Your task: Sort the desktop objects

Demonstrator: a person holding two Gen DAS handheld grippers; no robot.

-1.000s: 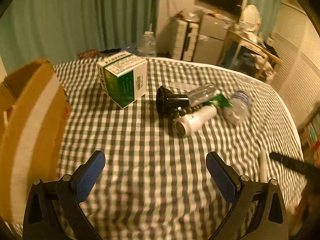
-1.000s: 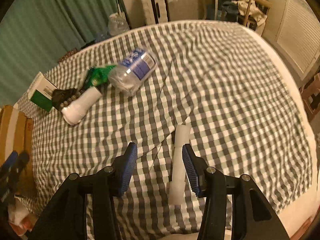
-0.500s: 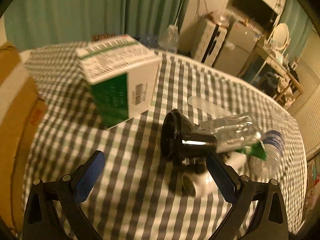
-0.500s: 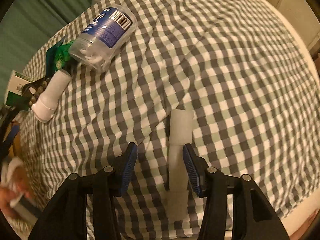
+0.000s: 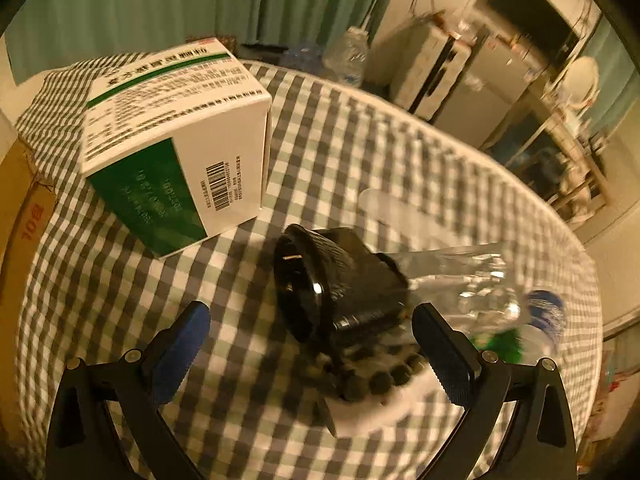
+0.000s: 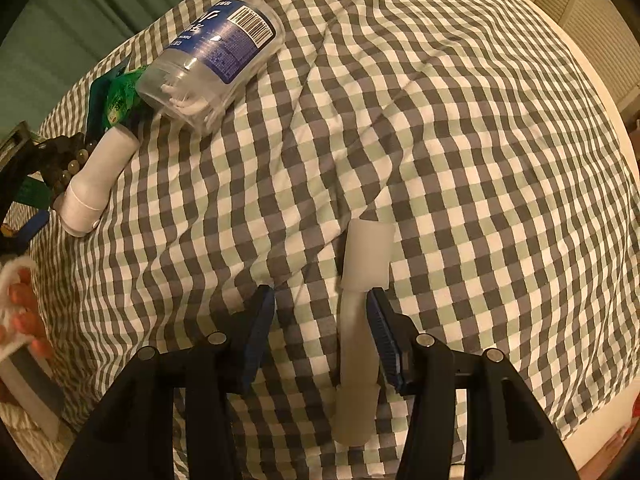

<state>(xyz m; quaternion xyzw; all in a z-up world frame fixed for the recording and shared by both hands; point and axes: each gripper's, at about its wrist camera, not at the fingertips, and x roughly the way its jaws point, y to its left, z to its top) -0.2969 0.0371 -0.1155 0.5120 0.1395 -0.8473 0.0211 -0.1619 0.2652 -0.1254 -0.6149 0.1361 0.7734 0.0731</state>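
Observation:
My left gripper [image 5: 312, 344] is open, its jaws wide on either side of a black cylindrical holder [image 5: 336, 284] lying on the checked cloth, with a bead bracelet [image 5: 380, 380] and a white tube [image 5: 372, 412] just below it. A white and green box [image 5: 180, 152] stands to the left. My right gripper [image 6: 320, 320] is open over a long translucent white tube [image 6: 360, 304] that lies between its jaws, close to the right finger. A clear jar with a blue label [image 6: 216, 64], a green packet [image 6: 120, 96] and the white tube [image 6: 100, 176] lie at the upper left.
A cardboard box [image 5: 20, 240] stands at the table's left edge. A crumpled clear plastic bottle [image 5: 472, 284] and the blue-labelled jar [image 5: 548, 320] lie right of the black holder. The table edge [image 6: 600, 128] curves along the right. Furniture stands behind the table.
My left gripper has moved forward and down until the black holder sits between its jaws. My right gripper has moved down closer over the translucent tube.

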